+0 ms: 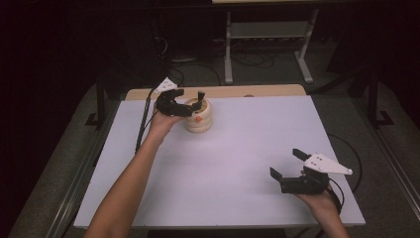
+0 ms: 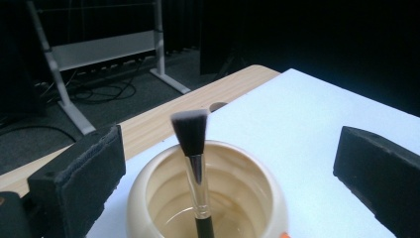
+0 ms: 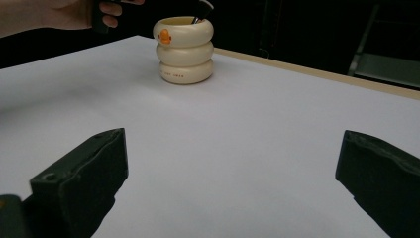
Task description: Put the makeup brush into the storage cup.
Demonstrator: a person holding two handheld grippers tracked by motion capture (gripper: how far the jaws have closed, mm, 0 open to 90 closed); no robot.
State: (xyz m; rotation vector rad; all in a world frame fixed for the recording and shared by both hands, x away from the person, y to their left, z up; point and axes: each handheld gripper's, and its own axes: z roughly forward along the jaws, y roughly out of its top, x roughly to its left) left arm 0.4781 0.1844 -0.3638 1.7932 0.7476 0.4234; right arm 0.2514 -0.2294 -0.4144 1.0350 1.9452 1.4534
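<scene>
**A:** At the far left of the table (image 1: 237, 163), the cream ringed cup (image 1: 198, 119) has a makeup brush (image 2: 194, 163) standing in it, bristles up. Left gripper (image 1: 185, 106) is right over the rim, jaws wide apart, one on each side of the brush and not touching it.

**B:** And the other one?

**A:** Right gripper (image 1: 287, 166) sits near the front right edge, well apart from the cup, jaws spread with nothing in them.
</scene>
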